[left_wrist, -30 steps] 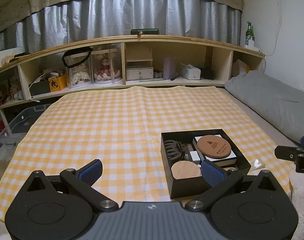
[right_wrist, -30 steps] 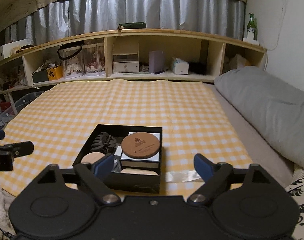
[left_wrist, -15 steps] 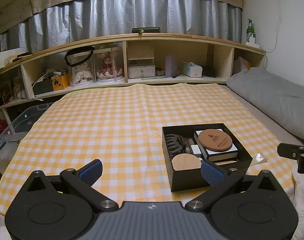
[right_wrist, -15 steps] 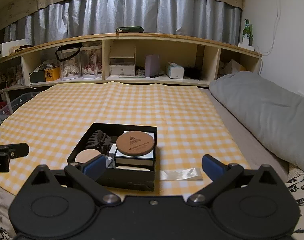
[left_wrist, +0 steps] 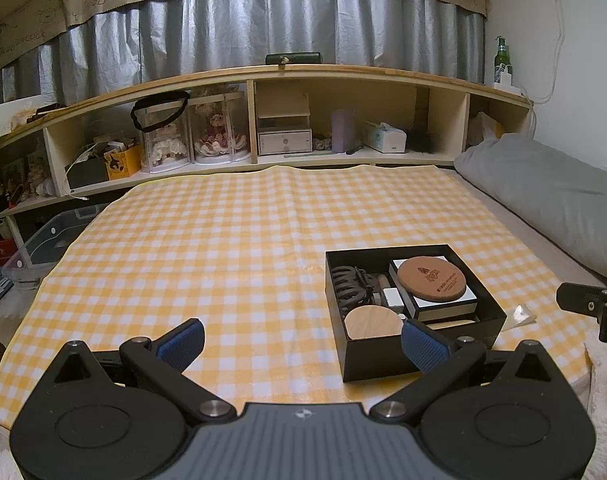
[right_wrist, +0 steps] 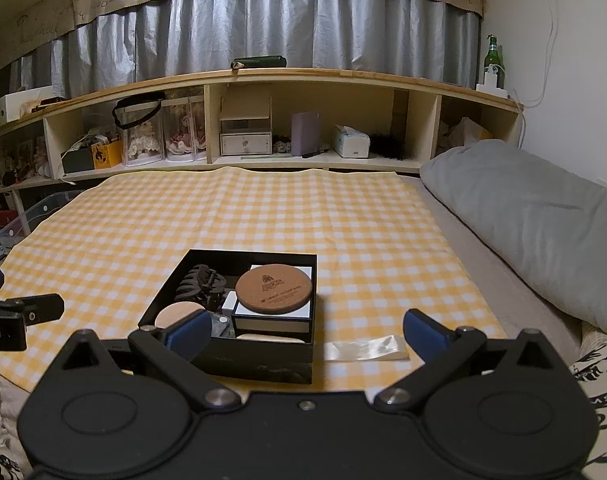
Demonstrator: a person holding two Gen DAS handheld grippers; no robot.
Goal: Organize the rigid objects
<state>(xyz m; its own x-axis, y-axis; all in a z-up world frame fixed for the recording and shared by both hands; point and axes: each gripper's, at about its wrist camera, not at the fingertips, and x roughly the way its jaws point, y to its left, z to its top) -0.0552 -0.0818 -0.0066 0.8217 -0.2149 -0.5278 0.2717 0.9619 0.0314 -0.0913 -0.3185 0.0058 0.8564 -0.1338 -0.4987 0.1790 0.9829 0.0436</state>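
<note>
Black box [right_wrist: 171,290] holds cork coaster [right_wrist: 274,289] (atop white box [right_wrist: 303,310]), hair claw [right_wrist: 202,284]

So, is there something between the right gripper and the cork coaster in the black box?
Nothing visible blocks it. The right gripper is open and empty, just short of the black box. The cork coaster lies on top of a white box, uncovered from above.
</note>
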